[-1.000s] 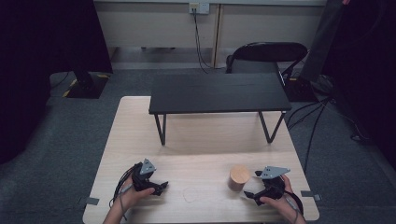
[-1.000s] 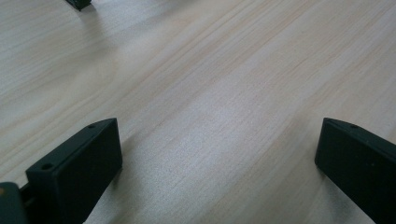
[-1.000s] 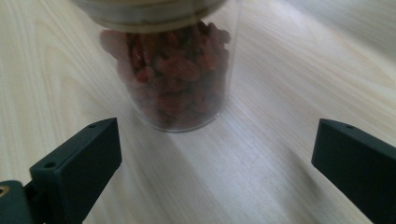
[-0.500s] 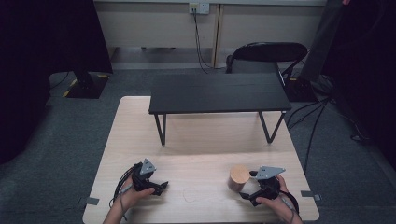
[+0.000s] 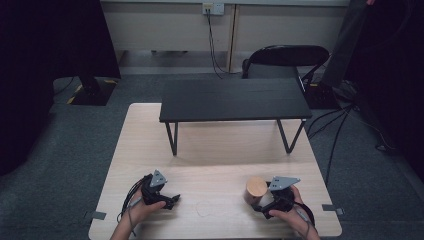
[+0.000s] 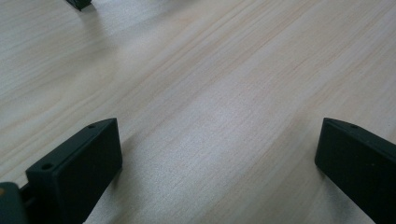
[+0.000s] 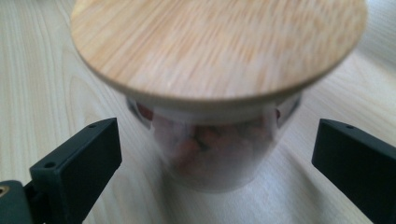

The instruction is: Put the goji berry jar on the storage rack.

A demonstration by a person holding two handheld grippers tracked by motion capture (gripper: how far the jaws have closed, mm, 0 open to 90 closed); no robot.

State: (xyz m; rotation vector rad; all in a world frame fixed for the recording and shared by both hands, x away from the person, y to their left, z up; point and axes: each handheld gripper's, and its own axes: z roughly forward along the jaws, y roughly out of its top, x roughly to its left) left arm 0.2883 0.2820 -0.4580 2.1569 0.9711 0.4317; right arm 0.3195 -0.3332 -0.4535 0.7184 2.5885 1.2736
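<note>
Light wooden table [image 5: 220, 150], a low black bench-like stand [image 5: 232, 99] standing across its far half. Folding chair [image 5: 285, 57] beyond the table, cables on the grey floor to the right.

Left gripper [image 5: 165, 200] near the front left corner of the table, held in the person's left hand [image 5: 142, 210]. Its own view looks down on bare wood grain; jaws set wide apart, nothing between them, both black fingers [image 6: 79, 172] low over the tabletop.

Right gripper [image 5: 262, 202] near the front right, held in the right hand [image 5: 290, 215], grey plate on top. Jaws spread wide, one on each side of a glass jar [image 7: 219, 144] with a round wooden lid [image 7: 215, 42]. Neither finger touches the glass; a clear gap shows on both sides. Jar stands upright on the table just ahead of the jaws. Contents blurred: reddish-brown lumps, possibly nuts or dried fruit.

From above the jar's lid [image 5: 256, 186] sits just left of the right gripper's plate. The two grippers are well apart
</note>
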